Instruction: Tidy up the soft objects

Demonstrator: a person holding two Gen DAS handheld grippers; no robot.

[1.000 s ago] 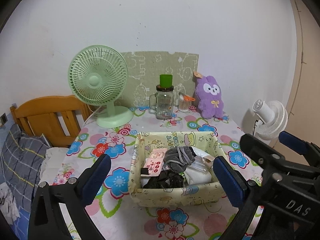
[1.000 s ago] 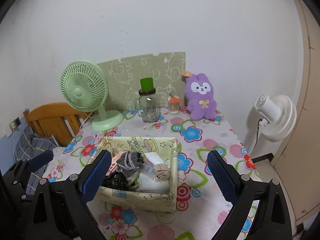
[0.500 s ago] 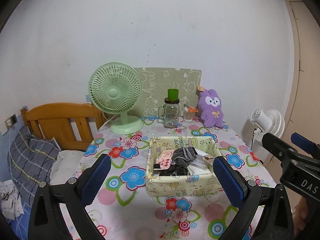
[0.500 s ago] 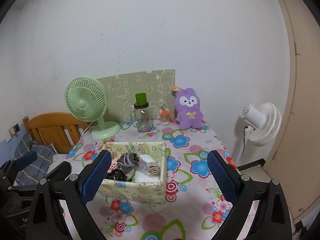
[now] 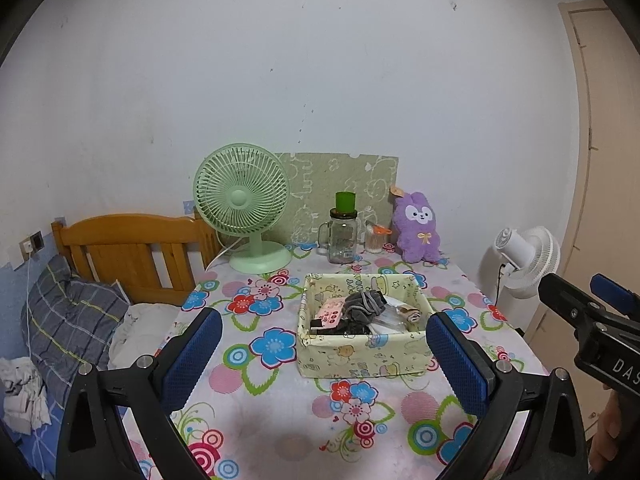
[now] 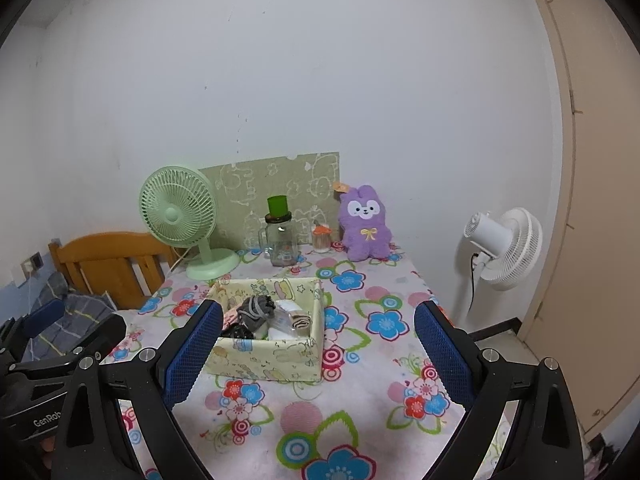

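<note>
A pale yellow fabric basket (image 5: 362,354) (image 6: 264,362) stands on the flowered table, holding grey (image 5: 364,304) (image 6: 256,309), black (image 5: 340,326), pink (image 5: 331,312) and white (image 6: 286,320) soft items. A purple plush rabbit (image 5: 418,232) (image 6: 364,228) sits upright at the table's back right. My left gripper (image 5: 320,360) hangs open, well short of the basket, nothing between its fingers. My right gripper (image 6: 318,358) is open and empty too, with the basket seen between its fingers. Each gripper shows at the edge of the other's view.
At the back stand a green desk fan (image 5: 242,208) (image 6: 180,216), a glass jar with a green lid (image 5: 343,236) (image 6: 282,240), a small cup (image 6: 321,238) and a patterned board (image 5: 344,184). A white floor fan (image 6: 506,248) is right of the table; a wooden bed headboard (image 5: 132,248) and pillow (image 5: 72,316) lie left.
Both grippers have drawn back and up from the basket, so the table and room look smaller and farther. Both stay open and empty. The basket's contents have not moved.
</note>
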